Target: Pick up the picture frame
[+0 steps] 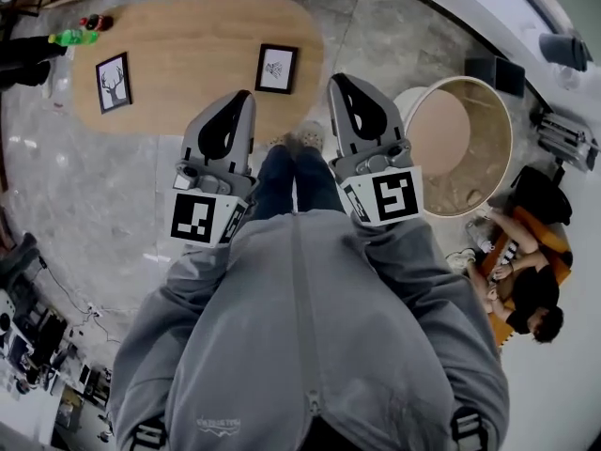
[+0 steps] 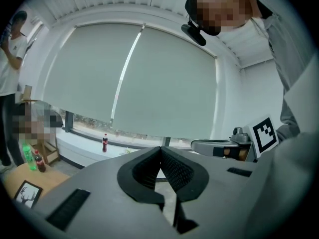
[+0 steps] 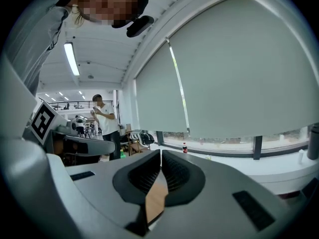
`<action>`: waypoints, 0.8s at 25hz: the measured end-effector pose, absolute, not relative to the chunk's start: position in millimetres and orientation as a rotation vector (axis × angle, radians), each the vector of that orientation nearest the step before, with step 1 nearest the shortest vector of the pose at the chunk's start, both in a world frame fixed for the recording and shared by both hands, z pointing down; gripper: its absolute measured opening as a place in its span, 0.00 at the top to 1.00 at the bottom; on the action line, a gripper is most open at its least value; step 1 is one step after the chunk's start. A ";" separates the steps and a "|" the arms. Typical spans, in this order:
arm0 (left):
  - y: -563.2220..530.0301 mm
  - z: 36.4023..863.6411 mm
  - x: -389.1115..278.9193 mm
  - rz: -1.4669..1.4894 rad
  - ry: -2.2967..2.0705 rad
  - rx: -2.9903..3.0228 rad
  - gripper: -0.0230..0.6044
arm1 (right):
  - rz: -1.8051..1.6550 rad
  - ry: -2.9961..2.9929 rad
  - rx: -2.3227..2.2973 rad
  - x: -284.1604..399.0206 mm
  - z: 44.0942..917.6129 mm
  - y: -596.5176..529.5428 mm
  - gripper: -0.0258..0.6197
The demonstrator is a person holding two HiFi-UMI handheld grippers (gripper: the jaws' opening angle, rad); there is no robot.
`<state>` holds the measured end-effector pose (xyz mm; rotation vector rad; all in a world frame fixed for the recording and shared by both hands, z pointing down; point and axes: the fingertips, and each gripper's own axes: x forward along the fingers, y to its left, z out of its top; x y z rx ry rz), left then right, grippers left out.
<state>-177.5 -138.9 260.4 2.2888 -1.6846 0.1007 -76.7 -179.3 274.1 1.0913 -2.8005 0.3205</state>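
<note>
Two black picture frames lie on the oval wooden table (image 1: 188, 26): one with a deer print (image 1: 114, 82) at the left and one with a pale print (image 1: 276, 68) nearer the middle. The deer frame (image 2: 27, 193) also shows low at the left of the left gripper view. My left gripper (image 1: 245, 96) and right gripper (image 1: 337, 81) are held side by side in front of the person's body, short of the table and pointing toward it. Both are shut with nothing between the jaws, left gripper (image 2: 160, 149) and right gripper (image 3: 160, 152) alike.
A green bottle and a dark bottle (image 1: 80, 34) stand at the table's left end. A large round tub (image 1: 462, 145) sits on the floor to the right, with seated people (image 1: 526, 285) beyond it. A person (image 3: 103, 122) stands further off. Cables and gear (image 1: 38, 336) lie at the left.
</note>
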 end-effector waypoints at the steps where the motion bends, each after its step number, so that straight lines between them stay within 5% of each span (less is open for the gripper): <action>1: -143.0 269.9 -177.4 0.108 -1.680 2.295 0.93 | 0.325 -2.797 1.087 -76.7 284.3 -182.7 0.91; 20: -184.7 470.8 -173.7 0.150 -1.509 2.264 0.93 | 0.497 -2.718 1.023 -81.7 490.6 -205.9 0.91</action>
